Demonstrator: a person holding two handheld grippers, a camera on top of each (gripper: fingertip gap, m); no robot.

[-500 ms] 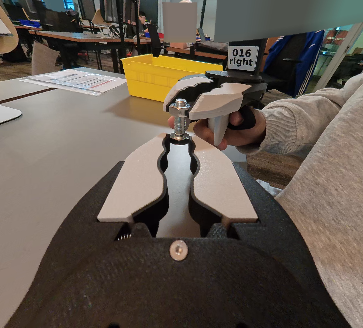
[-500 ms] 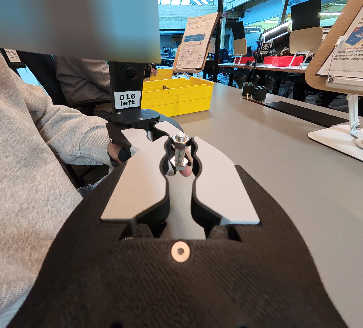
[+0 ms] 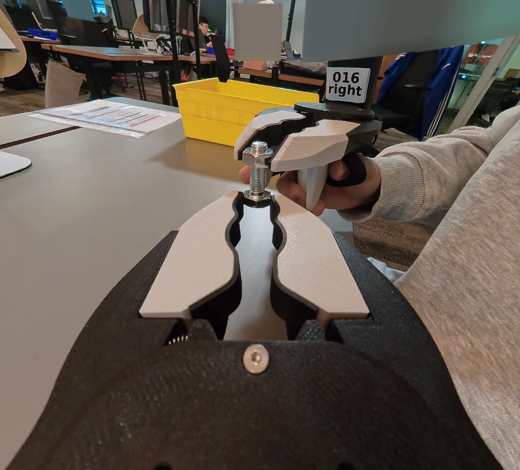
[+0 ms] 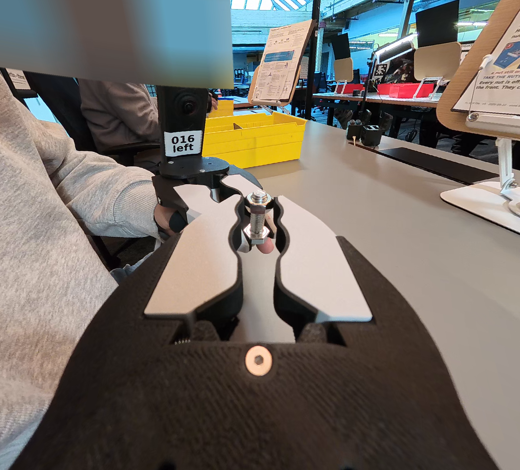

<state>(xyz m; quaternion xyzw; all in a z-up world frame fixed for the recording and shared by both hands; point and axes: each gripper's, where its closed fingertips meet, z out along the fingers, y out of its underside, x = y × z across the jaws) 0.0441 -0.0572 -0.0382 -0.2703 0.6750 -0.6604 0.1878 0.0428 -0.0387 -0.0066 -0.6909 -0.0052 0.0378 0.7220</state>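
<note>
A shiny silver bolt (image 3: 256, 175) is standing upright in mid-air above a grey table (image 3: 84, 203). The left gripper (image 3: 256, 199) is pinching its hexagonal head at the bottom. A silver hexagonal nut (image 3: 256, 155) is sitting near the top of the threaded shaft, and the right gripper (image 4: 260, 203) is clamping around that nut.

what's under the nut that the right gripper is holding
Under the nut in the right gripper, the bolt runs down threaded to its head, clamped in the left gripper. The thread inside the nut is hidden.
</note>
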